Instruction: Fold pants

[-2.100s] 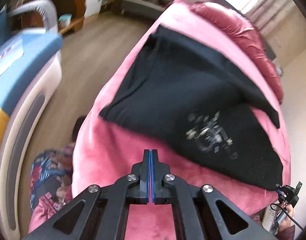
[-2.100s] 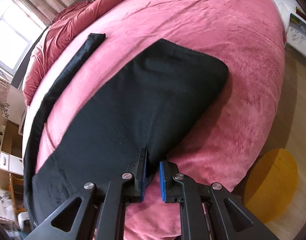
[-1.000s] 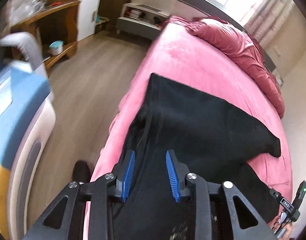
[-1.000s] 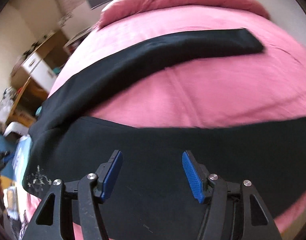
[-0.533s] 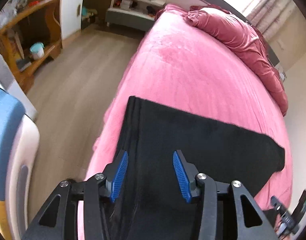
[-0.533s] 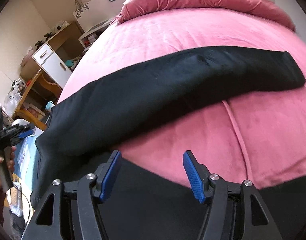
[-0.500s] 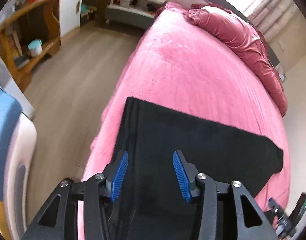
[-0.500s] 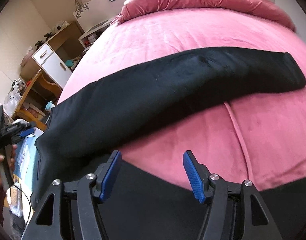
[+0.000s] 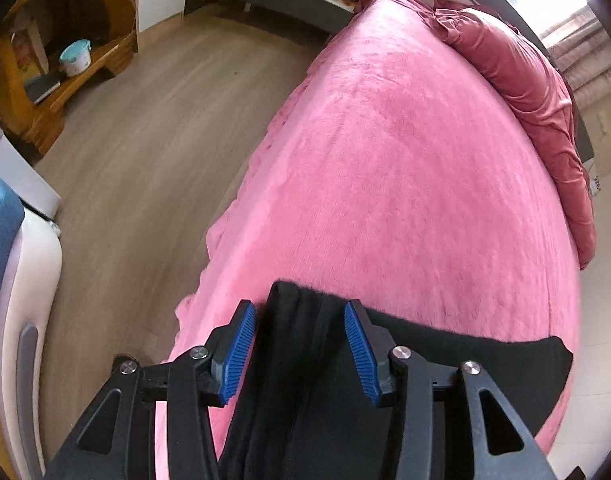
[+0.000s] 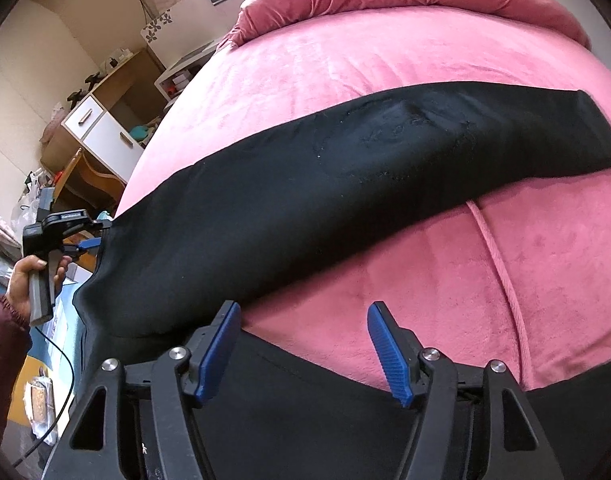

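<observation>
The black pants (image 10: pixel 345 184) are spread across the pink bed (image 10: pixel 545 280), the long leg running crosswise ahead of the empty, wide-open right tool (image 10: pixel 305 354), while the waist end lies between the parted fingers of the left tool (image 9: pixel 297 350), unpinched.

We see our left gripper (image 9: pixel 299 350) as a black frame of flat arms with triangular cut-outs, joined by round silver screws, and its two fingers carry ribbed blue pads (image 9: pixel 237 352). Our right gripper (image 10: pixel 303 350) is built the same way: black linkage, silver screw heads, blue ridged pads (image 10: pixel 387 350) on angled fingertips. In the right wrist view our left hand (image 10: pixel 23 284) shows beside a dark red quilted sleeve (image 10: pixel 1 340) with a gathered cuff, around a grey handle (image 10: pixel 39 300). A thin black cable (image 10: pixel 63 392) hangs from that handle.
</observation>
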Demonstrator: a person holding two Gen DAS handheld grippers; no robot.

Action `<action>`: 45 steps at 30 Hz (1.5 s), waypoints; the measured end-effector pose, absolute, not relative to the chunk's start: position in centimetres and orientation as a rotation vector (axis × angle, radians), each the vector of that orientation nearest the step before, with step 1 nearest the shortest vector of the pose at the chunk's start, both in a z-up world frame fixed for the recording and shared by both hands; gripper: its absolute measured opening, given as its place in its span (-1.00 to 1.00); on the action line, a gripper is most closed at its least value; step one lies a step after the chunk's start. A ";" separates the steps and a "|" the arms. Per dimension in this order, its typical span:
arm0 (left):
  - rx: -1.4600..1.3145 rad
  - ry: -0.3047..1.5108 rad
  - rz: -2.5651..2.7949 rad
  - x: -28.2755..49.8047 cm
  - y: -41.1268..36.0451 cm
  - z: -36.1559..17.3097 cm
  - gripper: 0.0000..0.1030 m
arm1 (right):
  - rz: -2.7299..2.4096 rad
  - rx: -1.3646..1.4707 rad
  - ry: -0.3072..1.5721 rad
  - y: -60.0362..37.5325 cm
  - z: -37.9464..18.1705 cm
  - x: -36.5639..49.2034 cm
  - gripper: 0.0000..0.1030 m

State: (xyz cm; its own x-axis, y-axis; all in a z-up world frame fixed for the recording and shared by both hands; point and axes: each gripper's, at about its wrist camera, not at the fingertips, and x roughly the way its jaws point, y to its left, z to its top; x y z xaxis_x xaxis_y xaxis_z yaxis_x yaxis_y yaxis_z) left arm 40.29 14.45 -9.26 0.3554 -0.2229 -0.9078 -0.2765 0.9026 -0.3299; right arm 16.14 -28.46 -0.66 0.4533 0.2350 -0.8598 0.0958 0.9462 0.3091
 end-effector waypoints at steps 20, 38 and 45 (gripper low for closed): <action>-0.284 0.777 -0.306 29.7 9.8 4.0 -0.78 | 0.030 0.396 1.105 -30.7 -0.7 14.6 0.31; -0.260 0.735 -0.646 10.5 6.8 4.8 -0.79 | 0.017 0.656 1.053 -34.3 3.6 25.3 0.31; -0.248 0.788 -0.672 9.0 6.5 3.5 -0.79 | -0.103 0.720 1.105 -35.3 1.5 30.8 0.25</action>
State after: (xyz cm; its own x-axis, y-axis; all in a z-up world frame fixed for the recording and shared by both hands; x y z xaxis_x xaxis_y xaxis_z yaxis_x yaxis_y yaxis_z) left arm 9.04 6.49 3.46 0.5123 -0.6410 -0.5716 0.4630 0.7666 -0.4449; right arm 30.84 -35.27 1.50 0.4687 0.2680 -0.8417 0.4184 0.7718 0.4787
